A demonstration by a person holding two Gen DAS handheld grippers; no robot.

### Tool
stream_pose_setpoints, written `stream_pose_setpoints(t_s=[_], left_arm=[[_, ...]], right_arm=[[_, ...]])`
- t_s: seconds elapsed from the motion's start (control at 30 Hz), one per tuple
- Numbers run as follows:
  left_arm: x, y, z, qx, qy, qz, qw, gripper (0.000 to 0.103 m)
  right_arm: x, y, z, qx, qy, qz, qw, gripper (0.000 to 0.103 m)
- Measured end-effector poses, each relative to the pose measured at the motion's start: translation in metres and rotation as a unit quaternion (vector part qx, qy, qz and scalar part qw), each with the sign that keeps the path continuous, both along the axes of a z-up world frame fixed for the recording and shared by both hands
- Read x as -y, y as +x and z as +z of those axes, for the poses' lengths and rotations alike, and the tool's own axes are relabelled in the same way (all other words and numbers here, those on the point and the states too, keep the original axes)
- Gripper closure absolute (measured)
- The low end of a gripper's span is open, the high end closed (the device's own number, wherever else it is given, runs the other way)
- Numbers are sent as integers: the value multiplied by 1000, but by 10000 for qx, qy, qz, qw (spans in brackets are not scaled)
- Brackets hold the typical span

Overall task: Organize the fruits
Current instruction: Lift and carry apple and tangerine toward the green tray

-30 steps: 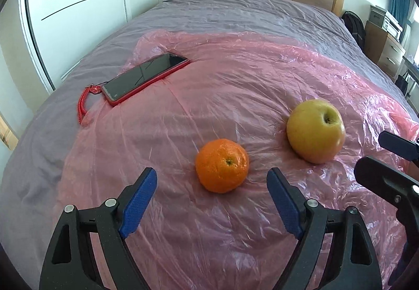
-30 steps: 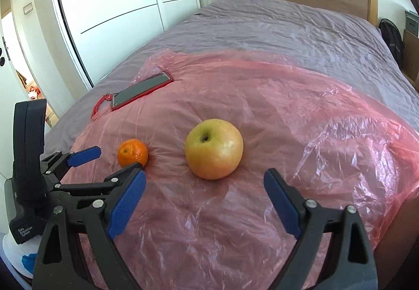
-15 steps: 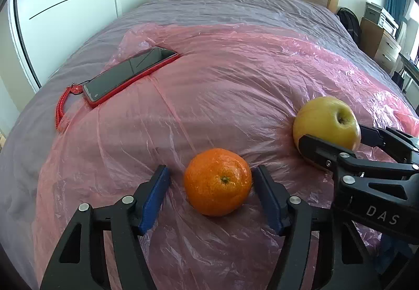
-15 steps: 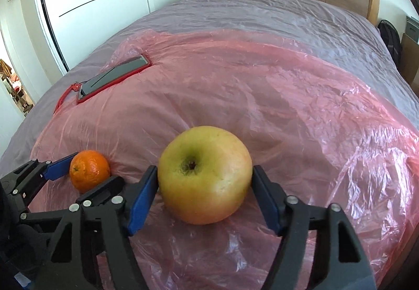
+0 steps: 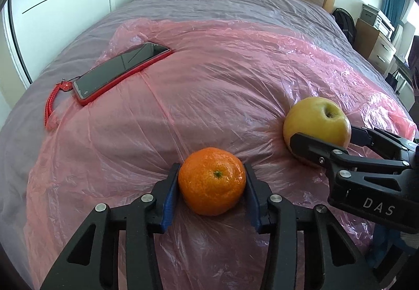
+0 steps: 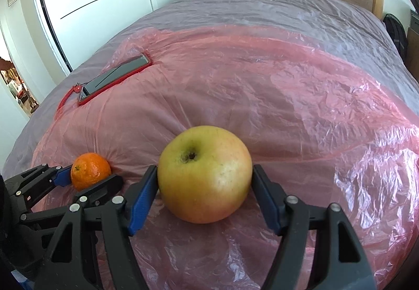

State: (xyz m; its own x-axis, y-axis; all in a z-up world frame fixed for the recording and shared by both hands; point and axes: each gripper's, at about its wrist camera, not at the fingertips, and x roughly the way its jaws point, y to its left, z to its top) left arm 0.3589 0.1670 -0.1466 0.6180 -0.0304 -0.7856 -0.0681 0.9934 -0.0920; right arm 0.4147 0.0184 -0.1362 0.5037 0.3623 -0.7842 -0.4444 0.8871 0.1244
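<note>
Red-cased phone (image 5: 123,70) (corded strap) on pink plastic sheet (image 5: 235,75), grey bed (image 5: 222,1)

orange mandarin (image 5: 212,188) and yellow-green apple (image 6: 204,174) sit stem-up, near each other, on pink plastic.

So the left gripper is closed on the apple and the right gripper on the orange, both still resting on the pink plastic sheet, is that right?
Not quite: the fruits are swapped. The left wrist view shows the left gripper shut on the orange, and the right wrist view shows the right gripper shut on the apple. Both do rest on the pink plastic sheet.
</note>
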Motion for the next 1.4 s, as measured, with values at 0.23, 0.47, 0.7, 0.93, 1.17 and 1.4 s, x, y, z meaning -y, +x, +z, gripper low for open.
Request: stream_pose_setpoints(t_s=[0.23,0.47,0.7,0.93,1.17,1.4], left_arm=[[-2,-3,8,63,-54,103,9999,64],[-4,-16,27,160,-143,194,9996,64],[4,-42,54,292,-203,189,9992,64],[19,-87,78,347,-279,119,9989,64],[40,-145,95,318,-321,-31,9990,64],[72,-202,110,280,-411,-264,9984,64]], right_arm=[[15,-3,7,-63,426,-13,9991,0],[27,-22,25,15,651,-36,9979,0],[44,-62,54,112,906,-12,9958,0],[66,-122,82,151,1079,101,9940,0],[100,-195,103,59,1225,128,9924,0],[144,-252,112,-51,1351,-125,9907,0]])
